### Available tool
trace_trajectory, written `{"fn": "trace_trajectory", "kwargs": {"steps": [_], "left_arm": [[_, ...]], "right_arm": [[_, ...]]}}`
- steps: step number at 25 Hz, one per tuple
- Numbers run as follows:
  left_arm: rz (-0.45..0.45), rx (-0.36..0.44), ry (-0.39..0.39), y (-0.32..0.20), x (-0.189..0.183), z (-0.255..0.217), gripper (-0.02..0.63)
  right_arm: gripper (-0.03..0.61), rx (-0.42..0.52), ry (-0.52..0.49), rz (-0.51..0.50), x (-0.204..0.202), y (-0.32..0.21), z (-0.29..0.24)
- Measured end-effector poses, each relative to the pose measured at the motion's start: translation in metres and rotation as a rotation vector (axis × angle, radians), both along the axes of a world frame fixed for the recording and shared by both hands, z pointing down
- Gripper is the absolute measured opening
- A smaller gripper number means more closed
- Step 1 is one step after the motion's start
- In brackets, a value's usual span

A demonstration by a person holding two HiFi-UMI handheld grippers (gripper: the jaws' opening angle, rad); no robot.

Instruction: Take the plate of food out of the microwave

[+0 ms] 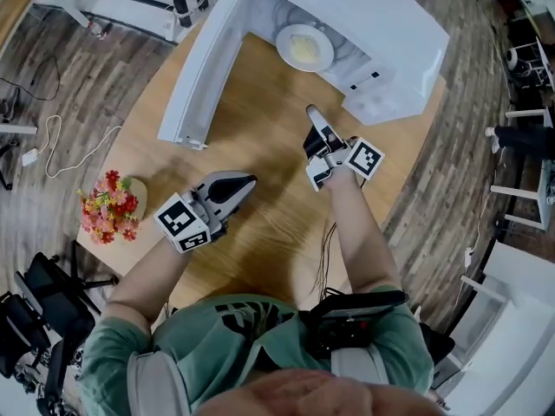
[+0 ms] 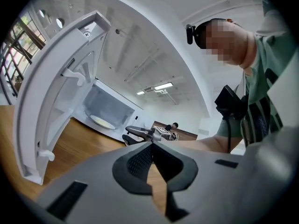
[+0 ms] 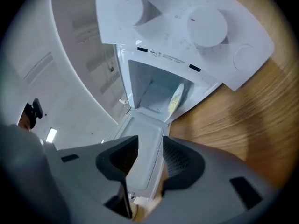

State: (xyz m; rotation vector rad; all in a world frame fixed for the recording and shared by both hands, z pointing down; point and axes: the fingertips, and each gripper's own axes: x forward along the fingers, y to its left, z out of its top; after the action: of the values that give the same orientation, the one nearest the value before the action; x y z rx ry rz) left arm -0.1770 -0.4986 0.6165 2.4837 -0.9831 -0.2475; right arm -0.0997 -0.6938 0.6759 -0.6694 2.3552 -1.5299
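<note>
Microwave (image 1: 373, 33): white, at the far end of a wooden table (image 1: 260, 232), with its door (image 1: 204, 68) swung wide open to the left.
Plate (image 1: 305, 48): round and pale, holding yellowish food, sitting inside the microwave chamber; neither tool touches it.
Left gripper (image 1: 252, 180): over the middle of the table, well short of the microwave. Its own view shows the two jaws pressed together at the tips with nothing between them.
Right gripper (image 1: 312, 111): nearer the microwave, pointing at its front. Its jaws are spread apart and empty, and the open door shows through the gap.
Flowers (image 1: 110, 208): a red and orange bunch at the table's left edge.
</note>
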Motion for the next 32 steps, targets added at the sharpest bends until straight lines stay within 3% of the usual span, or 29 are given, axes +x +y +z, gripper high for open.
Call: {"fn": "trace_trajectory", "kwargs": {"steps": [6, 8, 10, 20, 26, 27, 29, 32], "left_arm": [[-0.013, 0.021, 0.012, 0.003, -0.007, 0.006, 0.005], [-0.019, 0.015, 0.017, 0.005, -0.010, 0.011, 0.005], [-0.023, 0.007, 0.017, 0.006, -0.014, 0.017, 0.006], [-0.045, -0.006, 0.011, 0.010, -0.033, 0.035, 0.006], [-0.052, -0.025, 0.007, 0.016, -0.038, 0.047, 0.006], [-0.053, -0.027, 0.008, 0.017, -0.037, 0.048, 0.006], [-0.050, -0.031, 0.004, 0.019, -0.036, 0.049, 0.006], [-0.046, -0.029, -0.011, 0.023, -0.033, 0.050, 0.006]], "right_arm": [[0.146, -0.092, -0.075, 0.085, -0.015, -0.055, 0.016], [0.189, -0.135, -0.115, 0.113, -0.020, -0.069, 0.021], [0.192, -0.164, -0.136, 0.140, -0.024, -0.080, 0.027], [0.192, -0.185, -0.130, 0.199, -0.042, -0.118, 0.046], [0.190, -0.227, -0.210, 0.273, -0.041, -0.129, 0.049], [0.172, -0.226, -0.221, 0.280, -0.039, -0.130, 0.047], [0.064, -0.231, -0.225, 0.283, -0.037, -0.131, 0.045], [0.036, -0.248, -0.210, 0.262, -0.036, -0.124, 0.048]]}}
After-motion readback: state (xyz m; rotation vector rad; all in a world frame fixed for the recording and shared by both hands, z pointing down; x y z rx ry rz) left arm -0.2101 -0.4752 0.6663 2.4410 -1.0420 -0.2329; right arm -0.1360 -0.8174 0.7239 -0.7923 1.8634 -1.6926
